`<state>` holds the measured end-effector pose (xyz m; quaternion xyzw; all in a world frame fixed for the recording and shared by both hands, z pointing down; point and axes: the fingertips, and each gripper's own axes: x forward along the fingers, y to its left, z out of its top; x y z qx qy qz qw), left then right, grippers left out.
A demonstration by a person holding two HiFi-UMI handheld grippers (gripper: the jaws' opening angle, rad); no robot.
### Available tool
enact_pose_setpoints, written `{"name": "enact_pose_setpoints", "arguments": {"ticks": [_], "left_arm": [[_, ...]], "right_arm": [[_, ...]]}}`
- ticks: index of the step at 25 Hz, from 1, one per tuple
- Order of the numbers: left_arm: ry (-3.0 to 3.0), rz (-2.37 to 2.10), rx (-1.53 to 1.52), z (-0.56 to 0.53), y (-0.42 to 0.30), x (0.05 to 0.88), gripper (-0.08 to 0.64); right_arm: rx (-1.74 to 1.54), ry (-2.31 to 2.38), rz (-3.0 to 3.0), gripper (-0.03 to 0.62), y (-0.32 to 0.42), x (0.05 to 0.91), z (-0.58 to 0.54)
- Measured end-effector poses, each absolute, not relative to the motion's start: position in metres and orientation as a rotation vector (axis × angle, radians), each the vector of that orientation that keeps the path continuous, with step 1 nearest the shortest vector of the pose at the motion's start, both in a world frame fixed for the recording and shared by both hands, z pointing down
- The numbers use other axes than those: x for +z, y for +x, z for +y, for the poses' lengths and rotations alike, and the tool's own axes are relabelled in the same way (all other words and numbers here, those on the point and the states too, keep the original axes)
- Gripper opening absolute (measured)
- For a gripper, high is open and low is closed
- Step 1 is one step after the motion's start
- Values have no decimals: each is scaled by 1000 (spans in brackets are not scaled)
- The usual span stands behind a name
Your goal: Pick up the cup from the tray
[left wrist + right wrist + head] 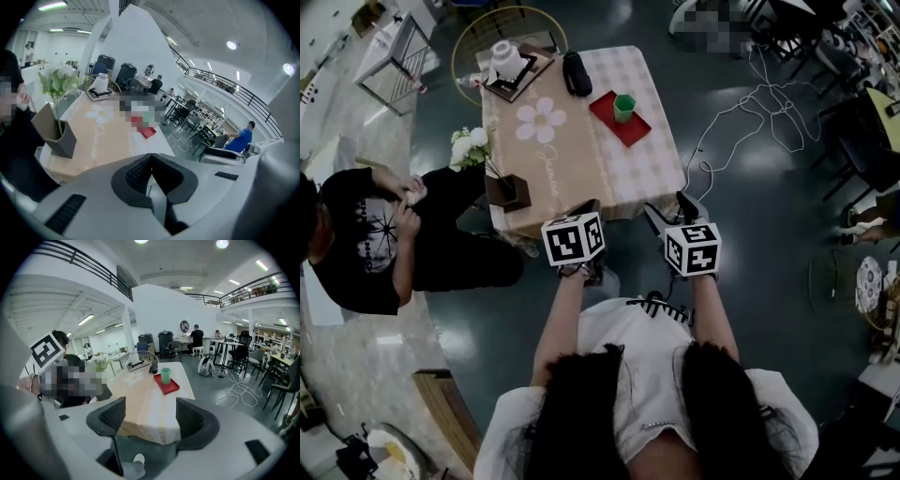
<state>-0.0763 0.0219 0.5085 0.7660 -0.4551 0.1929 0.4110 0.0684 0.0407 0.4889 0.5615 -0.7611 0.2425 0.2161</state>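
A green cup [623, 107] stands upright on a red tray [639, 132] at the far right part of a small cloth-covered table [581, 159]. The right gripper view shows the same cup [166, 376] on the tray [171, 387], well beyond the jaws. Both grippers hover at the table's near edge, far from the cup. My left gripper [587, 208] has its pads [136, 172] pressed together with nothing between them. My right gripper [672, 211] stands open and empty, its jaws framing the table's near end. In the left gripper view a mosaic patch hides the cup; only the tray's corner [148, 132] shows.
A dark vase [508, 191] with white flowers stands at the table's near left corner. A black case [577, 73] and a white jug [505, 60] on a dark tray sit at the far end. A person [380, 234] sits left of the table. Cables [750, 98] lie on the floor at right.
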Motion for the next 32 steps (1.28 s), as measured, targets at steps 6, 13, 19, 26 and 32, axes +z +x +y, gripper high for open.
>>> {"name": "enact_pose_setpoints", "arguments": {"ticks": [6,13,19,26,32], "left_arm": [[1949,-1090,494,-24,-86,512,9],[1964,-1083,505,-53,-91,514,8],[1946,-1114,490,-76,-97,521,8],[1912,-1137,507,-114,-89,523,8],[1867,-1173,543,-155,-78,531,9]], "right_arm": [[648,1575,-2047,328,59,492,5],[666,1582,-2019,344,55,496,-23],[678,1572,-2011,347,59,506,-53],[678,1555,-2006,358,78,510,-115],[700,1509,-2021,380,92,523,-176]]}}
